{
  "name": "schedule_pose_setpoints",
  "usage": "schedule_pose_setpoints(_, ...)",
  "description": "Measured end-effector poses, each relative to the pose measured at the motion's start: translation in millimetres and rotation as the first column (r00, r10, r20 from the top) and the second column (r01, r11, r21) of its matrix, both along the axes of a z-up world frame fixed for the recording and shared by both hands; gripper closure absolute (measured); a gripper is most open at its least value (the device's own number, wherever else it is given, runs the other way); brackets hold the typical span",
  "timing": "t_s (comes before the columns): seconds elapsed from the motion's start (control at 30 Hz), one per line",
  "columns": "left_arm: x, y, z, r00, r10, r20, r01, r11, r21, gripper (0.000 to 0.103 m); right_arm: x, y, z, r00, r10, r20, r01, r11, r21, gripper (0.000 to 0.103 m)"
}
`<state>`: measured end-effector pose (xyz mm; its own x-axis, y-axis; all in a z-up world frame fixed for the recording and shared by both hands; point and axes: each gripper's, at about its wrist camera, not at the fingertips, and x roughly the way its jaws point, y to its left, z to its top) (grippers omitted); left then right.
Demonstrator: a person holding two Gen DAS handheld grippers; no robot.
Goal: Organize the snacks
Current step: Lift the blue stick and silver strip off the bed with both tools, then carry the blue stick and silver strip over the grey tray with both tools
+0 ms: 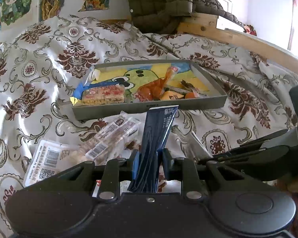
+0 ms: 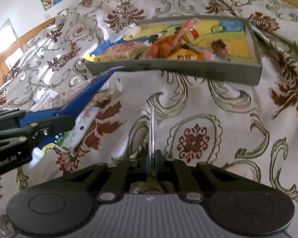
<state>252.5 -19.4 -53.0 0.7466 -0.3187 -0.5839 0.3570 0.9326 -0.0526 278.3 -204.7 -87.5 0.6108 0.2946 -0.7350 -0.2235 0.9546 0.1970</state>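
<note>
In the left wrist view my left gripper (image 1: pixel 151 154) is shut on a dark blue snack packet (image 1: pixel 159 130), whose top end reaches the near wall of the grey tray (image 1: pixel 149 107). The tray has a colourful liner and holds an orange bag (image 1: pixel 153 91), a cracker pack (image 1: pixel 103 96) and other snacks. My right gripper (image 2: pixel 152 158) is shut on a thin silvery packet (image 2: pixel 151 127) seen edge-on, just short of the tray (image 2: pixel 178 67). To its left are the left gripper (image 2: pixel 69 119) and its blue packet (image 2: pixel 93 91).
Clear packs of snack bars (image 1: pixel 109 138) and a white barcoded pack (image 1: pixel 49 158) lie on the patterned bedspread (image 1: pixel 49 59) to the left of the blue packet. A wooden bed frame (image 1: pixel 238 35) and a quilted jacket (image 1: pixel 159 0) stand behind the tray.
</note>
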Motion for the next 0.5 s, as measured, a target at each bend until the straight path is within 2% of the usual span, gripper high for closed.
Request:
schedule_pose_setpoints(0.23, 15, 6, 12, 0.997, 0.073, -0.013, -0.074, 0.993, -0.097, 0.077, -5, 0, 26, 0.989, -0.013, 0.148, 0.012, 1.0, 0.007, 0.098)
schedule_pose_setpoints(0.37, 31, 0, 24, 0.996, 0.089, -0.002, -0.088, 0.988, -0.124, 0.077, 7, -11, 37, 0.98, -0.05, 0.195, 0.036, 0.996, 0.076, 0.098)
schedule_pose_setpoints(0.5, 59, -6, 38, 0.995, 0.101, 0.012, -0.098, 0.985, -0.143, 0.077, 30, -24, 52, 0.957, -0.101, 0.274, 0.055, 0.984, 0.168, 0.098)
